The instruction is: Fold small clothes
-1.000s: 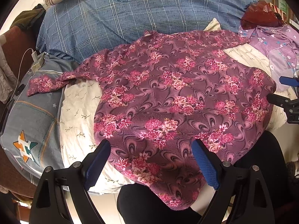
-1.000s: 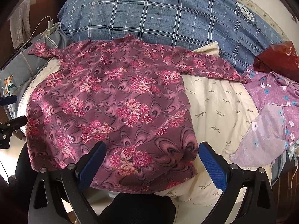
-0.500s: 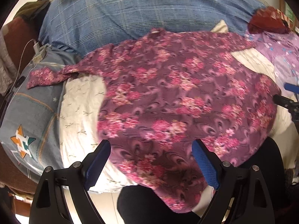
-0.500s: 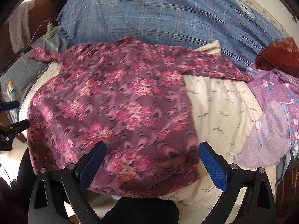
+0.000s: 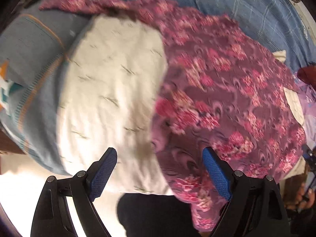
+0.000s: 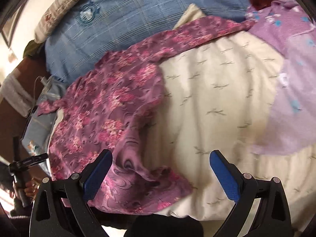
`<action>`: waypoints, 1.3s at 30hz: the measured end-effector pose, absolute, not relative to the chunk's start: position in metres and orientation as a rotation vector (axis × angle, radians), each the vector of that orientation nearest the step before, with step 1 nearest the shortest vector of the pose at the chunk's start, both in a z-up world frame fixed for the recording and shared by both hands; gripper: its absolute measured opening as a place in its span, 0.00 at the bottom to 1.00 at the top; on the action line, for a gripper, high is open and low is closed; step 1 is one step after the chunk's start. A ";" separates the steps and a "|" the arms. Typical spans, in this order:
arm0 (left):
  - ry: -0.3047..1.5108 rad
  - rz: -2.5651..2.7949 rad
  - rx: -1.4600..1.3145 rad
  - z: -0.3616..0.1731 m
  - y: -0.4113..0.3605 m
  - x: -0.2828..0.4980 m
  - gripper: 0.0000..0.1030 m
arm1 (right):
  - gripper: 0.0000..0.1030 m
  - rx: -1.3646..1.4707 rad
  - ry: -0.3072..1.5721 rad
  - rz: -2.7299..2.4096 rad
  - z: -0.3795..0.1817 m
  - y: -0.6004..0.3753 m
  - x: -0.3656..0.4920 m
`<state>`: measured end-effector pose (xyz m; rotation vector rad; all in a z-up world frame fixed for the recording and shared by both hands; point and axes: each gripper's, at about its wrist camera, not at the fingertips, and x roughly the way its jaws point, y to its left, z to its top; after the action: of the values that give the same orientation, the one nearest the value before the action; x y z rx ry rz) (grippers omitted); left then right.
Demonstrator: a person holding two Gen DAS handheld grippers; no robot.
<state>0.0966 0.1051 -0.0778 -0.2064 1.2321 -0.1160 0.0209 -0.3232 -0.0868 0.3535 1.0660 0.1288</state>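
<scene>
A purple long-sleeved top with pink flowers [image 5: 227,102] lies spread on a cream sprigged quilt [image 5: 110,90]. It also shows in the right wrist view [image 6: 110,108]. My left gripper [image 5: 159,174] is open and empty, low over the top's bottom left hem corner, which lies between its jaws. My right gripper [image 6: 161,175] is open and empty over the bottom right hem corner, which is rumpled near its left pad. Both views are blurred by motion.
A blue plaid blanket [image 6: 138,13] lies behind the top. A lilac flowered garment [image 6: 292,83] lies on the right of the quilt. A grey-blue pillow [image 5: 25,59] sits at the left. Dark trousers [image 5: 154,215] show below the bed edge.
Both grippers have moved apart and down toward the hem corners, the left one leftward and the right one rightward. The right hem corner is now rumpled. Both stay open.
</scene>
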 end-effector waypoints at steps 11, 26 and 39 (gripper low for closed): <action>1.227 -0.113 -0.215 -0.082 0.098 0.122 0.34 | 0.05 0.354 1.023 0.221 -0.056 -0.333 -0.003; 1.207 -0.168 -0.384 -0.061 0.116 0.170 0.64 | 0.51 0.466 1.033 0.059 -0.060 -0.355 0.062; 1.252 -0.110 -0.276 -0.099 0.089 0.220 0.65 | 0.48 0.500 1.069 0.092 -0.119 -0.339 0.182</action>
<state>0.2197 0.0886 -0.0986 -0.2759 1.2518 -0.1101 0.1822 -0.3386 -0.1191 0.4998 1.0695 0.0917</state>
